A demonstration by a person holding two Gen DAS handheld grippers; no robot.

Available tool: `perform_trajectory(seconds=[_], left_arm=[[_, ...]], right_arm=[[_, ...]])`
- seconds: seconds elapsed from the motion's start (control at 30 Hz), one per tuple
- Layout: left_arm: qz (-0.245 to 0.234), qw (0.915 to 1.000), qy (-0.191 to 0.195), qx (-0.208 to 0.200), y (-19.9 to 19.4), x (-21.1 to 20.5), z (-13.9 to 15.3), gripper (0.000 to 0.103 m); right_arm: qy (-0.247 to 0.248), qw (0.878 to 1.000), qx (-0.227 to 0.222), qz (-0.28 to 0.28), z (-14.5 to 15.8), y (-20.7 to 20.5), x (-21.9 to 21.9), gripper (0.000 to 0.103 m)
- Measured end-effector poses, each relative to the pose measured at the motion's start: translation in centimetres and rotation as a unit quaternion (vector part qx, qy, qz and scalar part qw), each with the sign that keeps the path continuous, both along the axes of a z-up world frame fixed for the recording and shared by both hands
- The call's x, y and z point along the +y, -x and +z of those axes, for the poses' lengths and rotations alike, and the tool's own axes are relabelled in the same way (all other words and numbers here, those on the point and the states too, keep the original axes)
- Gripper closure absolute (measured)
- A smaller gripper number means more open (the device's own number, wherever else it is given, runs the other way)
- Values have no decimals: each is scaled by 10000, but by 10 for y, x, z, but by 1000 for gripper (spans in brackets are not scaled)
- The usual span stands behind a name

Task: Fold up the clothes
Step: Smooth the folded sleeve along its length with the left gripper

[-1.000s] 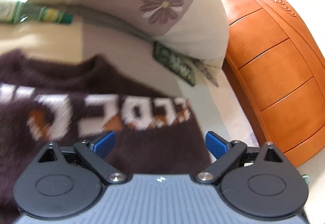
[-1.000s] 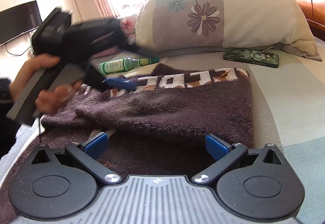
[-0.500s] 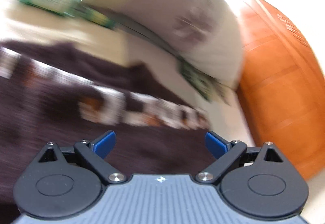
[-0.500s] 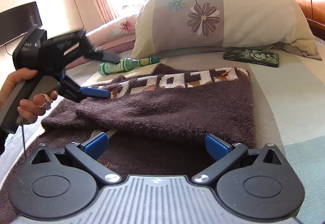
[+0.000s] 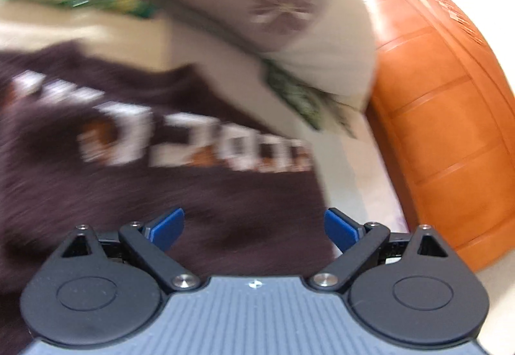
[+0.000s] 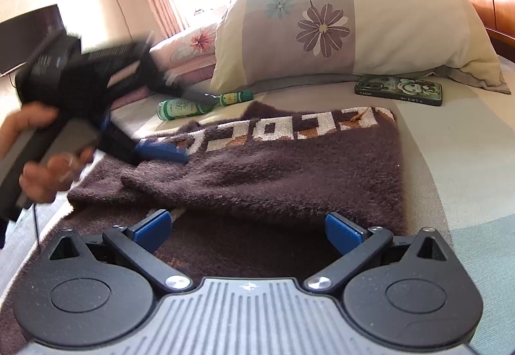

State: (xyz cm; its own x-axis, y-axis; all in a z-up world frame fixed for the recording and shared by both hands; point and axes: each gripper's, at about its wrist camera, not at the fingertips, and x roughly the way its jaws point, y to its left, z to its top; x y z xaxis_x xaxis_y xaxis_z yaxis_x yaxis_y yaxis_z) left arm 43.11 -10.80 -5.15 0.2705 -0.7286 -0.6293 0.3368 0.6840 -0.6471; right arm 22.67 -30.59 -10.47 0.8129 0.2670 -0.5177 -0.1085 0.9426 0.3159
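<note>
Two grippers stand spread wide over a bed, neither holding anything. Nearest you, the right gripper (image 6: 247, 231) hovers low at the near edge of the dark brown sweater (image 6: 289, 168), blue pads apart above the fuzzy knit. The sweater lies partly folded across the bedsheet (image 6: 450, 161), its white and orange lettering facing the pillows. To your left, your hand (image 6: 42, 168) carries the left gripper (image 5: 254, 227), blurred, its blue fingertip (image 6: 161, 152) at the sweater's left side. Beyond the garment, a green bottle (image 6: 193, 103) lies on its side and a green phone case (image 6: 399, 90) rests flat near the floral pillow (image 6: 354, 26). An orange wooden headboard (image 5: 450, 129) rises at the right.
</note>
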Motion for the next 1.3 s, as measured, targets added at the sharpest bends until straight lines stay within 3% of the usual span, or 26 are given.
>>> perform_trajectory(seconds=[0.1, 0.2, 0.27, 0.4, 0.53, 0.67, 0.77, 0.87, 1.0, 1.17, 1.3], left_arm=[[-277, 9994, 180, 81, -3, -23, -11, 9], [-163, 9995, -21, 282, -9, -28, -30, 10], [-7, 9995, 97, 290, -9, -13, -31, 10], [565, 9981, -225, 124, -11, 11, -17, 10], [15, 9998, 142, 159, -10, -13, -5, 9], [-713, 9973, 130, 78, -5, -61, -4, 8], [-770, 9967, -149, 227, -6, -78, -13, 9], [-776, 9969, -15, 121, -5, -73, -7, 9], [-565, 9978, -348, -22, -20, -70, -13, 9], [-77, 9996, -223, 145, -48, -60, -33, 9], [-130, 9996, -203, 159, -47, -67, -19, 9]], right_arm=[[11, 10000, 19, 2, 0, 0, 0, 0], [-23, 10000, 18, -1, 0, 0, -1, 0], [-50, 10000, 23, -8, 0, 0, -2, 0], [-23, 10000, 11, -21, 1, 0, -1, 0], [15, 10000, 7, -19, 0, -1, 1, 0], [46, 9999, -127, 65, 1, -1, 2, 0], [385, 9980, -472, 193, 7, -6, 6, 0], [570, 9960, -668, 167, 8, -13, 8, 0], [100, 9996, 83, 267, -13, -31, 0, 0], [280, 9991, 114, 310, -16, -27, 4, 0], [400, 9987, 109, 307, -17, -26, 7, 0]])
